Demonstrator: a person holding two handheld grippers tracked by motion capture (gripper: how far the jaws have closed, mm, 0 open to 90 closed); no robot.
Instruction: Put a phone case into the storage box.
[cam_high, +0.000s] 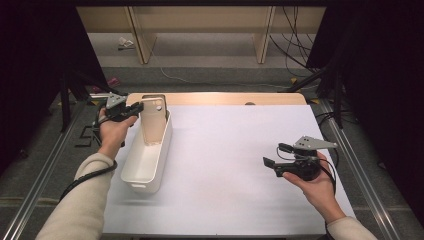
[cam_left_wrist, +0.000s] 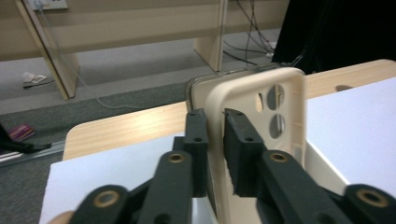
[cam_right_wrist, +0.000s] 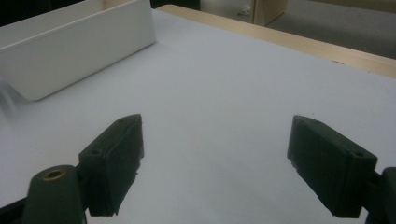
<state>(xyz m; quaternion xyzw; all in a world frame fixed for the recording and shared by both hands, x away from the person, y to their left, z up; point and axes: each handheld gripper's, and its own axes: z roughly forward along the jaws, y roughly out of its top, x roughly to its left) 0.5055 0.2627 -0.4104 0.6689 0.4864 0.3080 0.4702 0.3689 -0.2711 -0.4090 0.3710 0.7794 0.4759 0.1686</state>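
Our left fingers (cam_left_wrist: 215, 140) straddle the case (cam_left_wrist: 261, 107) edge, barely parted, pads not quite pressing it; case stands upright in the bin (cam_high: 145, 165) at counter's far-left. Right fingers (cam_right_wrist: 215, 168) wide, empty.

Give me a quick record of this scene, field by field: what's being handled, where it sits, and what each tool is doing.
item: beige phone case, upright
container: white bin, at the table's left
case position: standing at the bin's far end
left tool: jaws astride the case's edge, a slight gap showing at one pad
right tool: open, nothing between the jaws, over the white sheet
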